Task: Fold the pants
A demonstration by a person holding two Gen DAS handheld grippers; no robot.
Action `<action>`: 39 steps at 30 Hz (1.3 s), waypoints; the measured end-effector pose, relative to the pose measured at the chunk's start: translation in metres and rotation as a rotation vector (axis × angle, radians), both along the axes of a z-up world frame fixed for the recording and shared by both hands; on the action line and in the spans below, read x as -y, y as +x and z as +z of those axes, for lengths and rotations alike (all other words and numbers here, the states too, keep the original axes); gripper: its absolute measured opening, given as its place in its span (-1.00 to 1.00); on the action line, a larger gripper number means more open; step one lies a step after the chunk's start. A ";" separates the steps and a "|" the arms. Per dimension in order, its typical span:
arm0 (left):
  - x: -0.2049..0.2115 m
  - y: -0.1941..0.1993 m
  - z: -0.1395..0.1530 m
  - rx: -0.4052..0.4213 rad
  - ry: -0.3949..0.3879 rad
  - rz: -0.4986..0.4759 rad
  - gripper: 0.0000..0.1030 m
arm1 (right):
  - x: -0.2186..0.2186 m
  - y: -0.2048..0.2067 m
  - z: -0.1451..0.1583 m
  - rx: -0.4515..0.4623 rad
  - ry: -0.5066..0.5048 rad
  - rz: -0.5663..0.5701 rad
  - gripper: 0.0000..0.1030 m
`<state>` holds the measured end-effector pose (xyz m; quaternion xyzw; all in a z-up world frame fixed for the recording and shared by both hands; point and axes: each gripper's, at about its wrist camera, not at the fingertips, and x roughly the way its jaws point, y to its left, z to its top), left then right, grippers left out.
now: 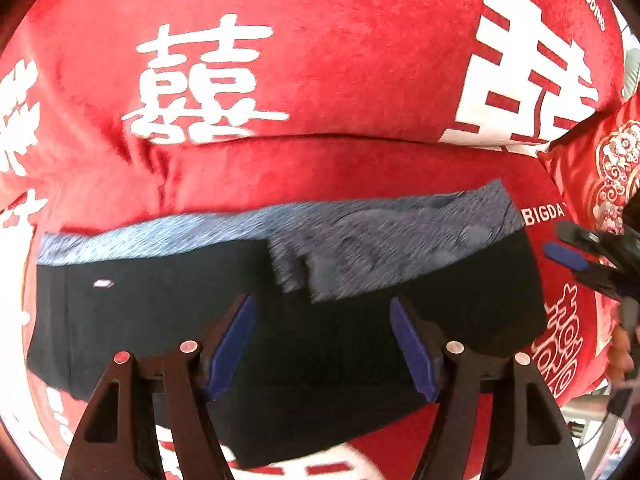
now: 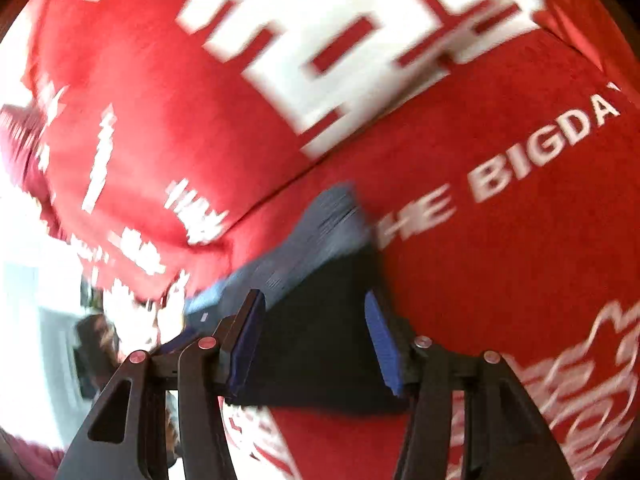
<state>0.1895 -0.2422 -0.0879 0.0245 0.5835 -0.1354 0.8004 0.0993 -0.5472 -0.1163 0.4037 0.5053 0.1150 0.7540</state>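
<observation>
I'm working over a red bedspread (image 1: 320,60) with white printed characters, and it's filling both views. There's also a red patterned cushion (image 1: 600,168) at the right edge of the left view.

The pants (image 1: 160,312) are lying flat on it, dark fabric folded into a compact wide block, grey-blue waistband (image 1: 360,236) along the far edge. The long axis is running side to side across my left view, so the block is sitting square to the left jaws. In the right view the pants (image 2: 320,340) are showing only as a corner, receding up and to the left away from me.

My left gripper (image 1: 322,340) is hanging nearly straight down over the middle of the block, jaws standing about half open, nothing between the pads, so it's not holding any cloth.

My right gripper (image 2: 310,338) is sitting at the right-hand end, just off the edge, jaws also about half open and empty. That view is smeared, so I'm not calling contact with the fabric. From the left view I'm seeing the right gripper (image 1: 576,252) beside that end of the waistband.

Judgement: the left is nearer the centre and the right nearer the short end, so any further fold is hinging on bringing one short end across that long axis. The block is already looking close to done.
</observation>
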 end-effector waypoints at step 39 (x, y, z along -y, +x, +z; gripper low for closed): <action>-0.079 -0.039 -0.051 -0.138 0.140 0.145 0.87 | -0.194 0.006 -0.007 -0.078 -0.658 0.316 0.31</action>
